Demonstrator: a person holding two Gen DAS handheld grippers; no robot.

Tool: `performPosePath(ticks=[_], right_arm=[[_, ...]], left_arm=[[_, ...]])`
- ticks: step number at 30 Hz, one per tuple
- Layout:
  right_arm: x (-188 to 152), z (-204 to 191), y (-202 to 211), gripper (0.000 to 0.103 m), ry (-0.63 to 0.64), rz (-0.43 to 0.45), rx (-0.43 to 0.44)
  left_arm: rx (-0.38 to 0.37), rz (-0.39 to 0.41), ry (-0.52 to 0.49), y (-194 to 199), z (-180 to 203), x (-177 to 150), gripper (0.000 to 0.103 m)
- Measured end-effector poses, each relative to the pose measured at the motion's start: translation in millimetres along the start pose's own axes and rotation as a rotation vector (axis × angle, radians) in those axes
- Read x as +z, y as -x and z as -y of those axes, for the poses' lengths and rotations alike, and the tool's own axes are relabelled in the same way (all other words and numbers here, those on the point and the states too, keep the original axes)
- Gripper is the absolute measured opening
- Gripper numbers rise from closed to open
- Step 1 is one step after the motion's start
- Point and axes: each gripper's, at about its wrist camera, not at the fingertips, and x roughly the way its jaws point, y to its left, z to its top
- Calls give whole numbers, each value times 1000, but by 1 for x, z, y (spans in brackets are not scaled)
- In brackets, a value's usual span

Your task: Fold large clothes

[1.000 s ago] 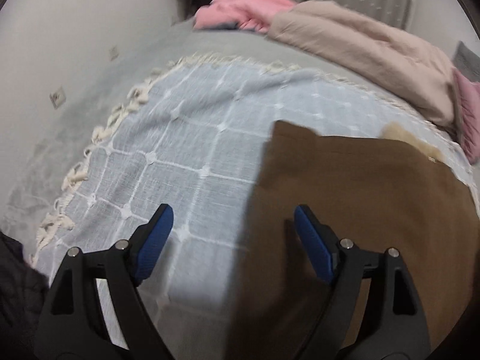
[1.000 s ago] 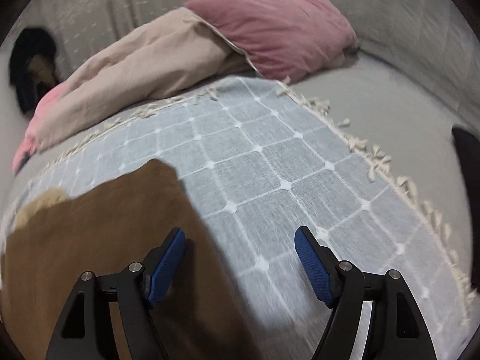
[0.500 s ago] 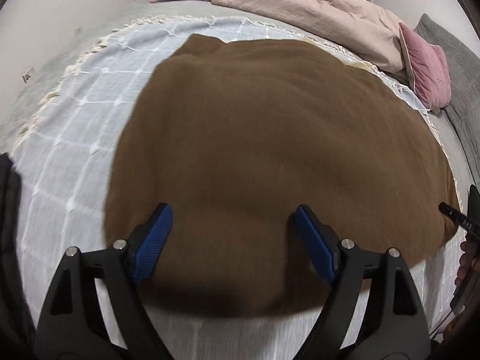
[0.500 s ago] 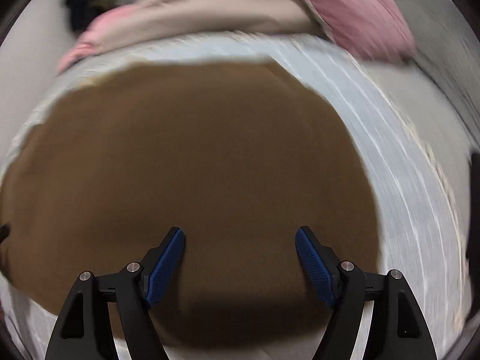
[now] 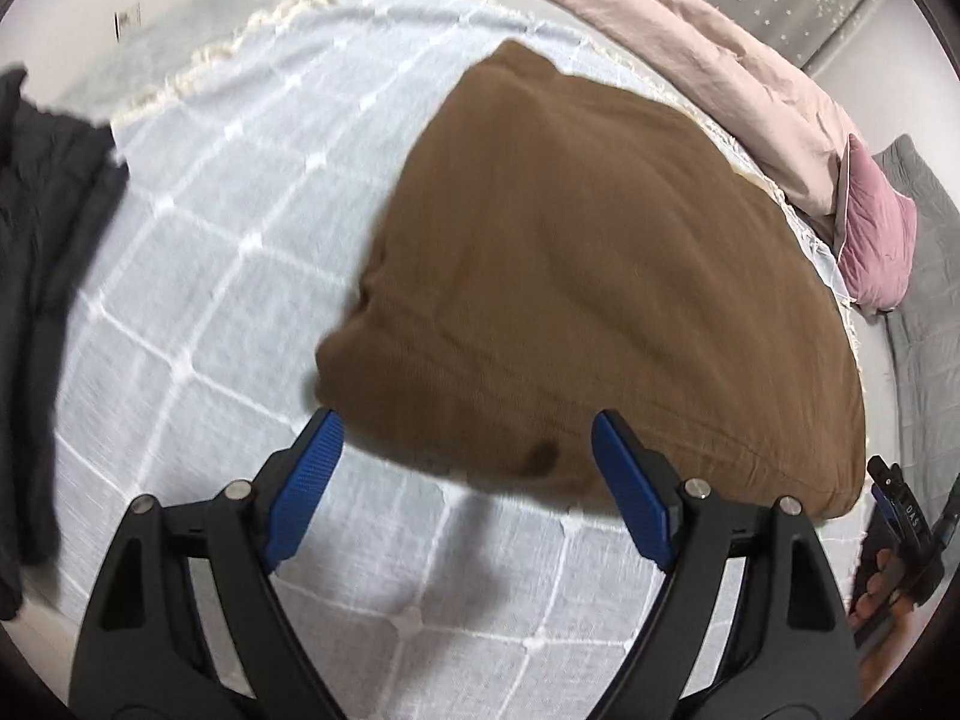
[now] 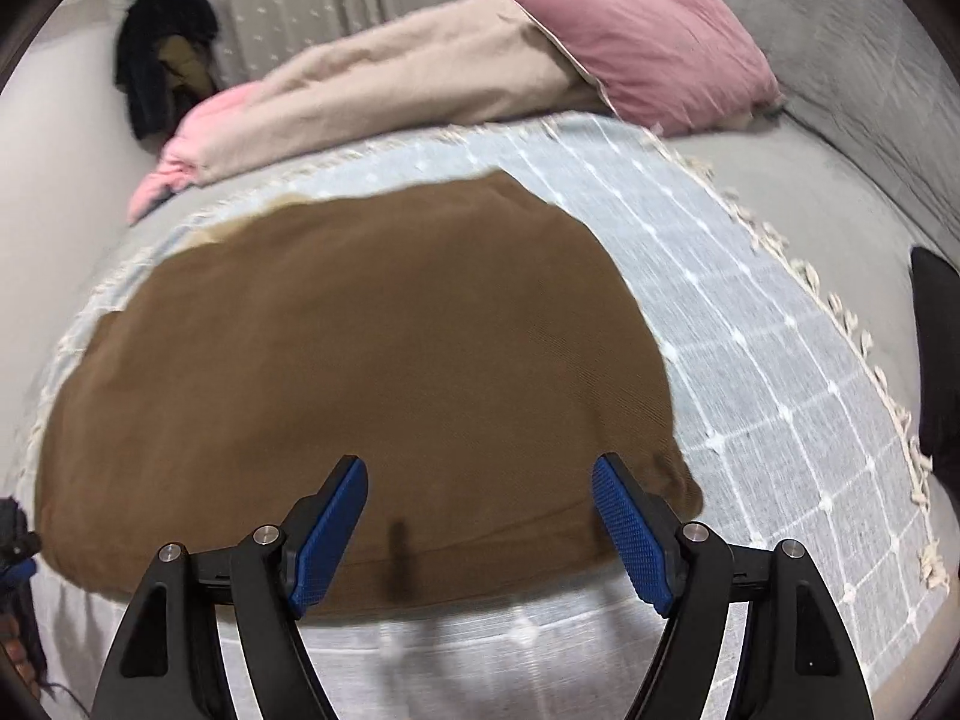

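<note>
1. Flatly, the brown garment [image 5: 588, 276] lies folded on the pale blue checked blanket [image 5: 198, 276].
2. Left gripper [image 5: 465, 468] hangs with fingers apart, holding nothing, over the garment's near left corner.
3. Right gripper [image 6: 480, 516], equally spread and empty, sits above the garment's near right edge.
4. Beyond the garment lie a beige duvet [image 6: 384, 84] and pink pillow [image 6: 648, 54].
</note>
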Motion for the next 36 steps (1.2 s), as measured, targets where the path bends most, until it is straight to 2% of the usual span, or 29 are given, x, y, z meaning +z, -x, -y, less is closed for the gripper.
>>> performPosePath(ticks=[4, 7, 12, 14, 19, 23, 29, 32, 34, 36], right_arm=[[-8, -12, 9, 79, -8, 2, 33], [-14, -20, 8, 79, -21, -18, 55], [-18, -32, 4, 79, 13, -36, 60], [-18, -34, 0, 79, 27, -44, 59], [-24, -47, -9, 79, 43, -70, 75], [-27, -61, -18, 79, 59, -94, 90], [-31, -81, -25, 79, 106, -102, 93], [-32, -87, -25, 79, 123, -100, 87], [-33, -88, -26, 79, 134, -100, 84], [-32, -90, -27, 79, 140, -101, 83]], left_arm=[[-14, -40, 42, -11, -2, -9, 85], [-37, -62, 116, -20, -5, -13, 85], [-91, -26, 215, -23, -5, -17, 85], [-135, -3, 243, -25, -2, -17, 85], [-200, 16, 369, -46, -3, -15, 93], [-202, 88, 424, -51, 1, -15, 102], [-152, 232, 489, -55, 14, -23, 102], [-181, 263, 555, -53, 7, -26, 102], [-166, 257, 542, -53, 8, -24, 102], [-117, 246, 493, -54, 17, -21, 101]])
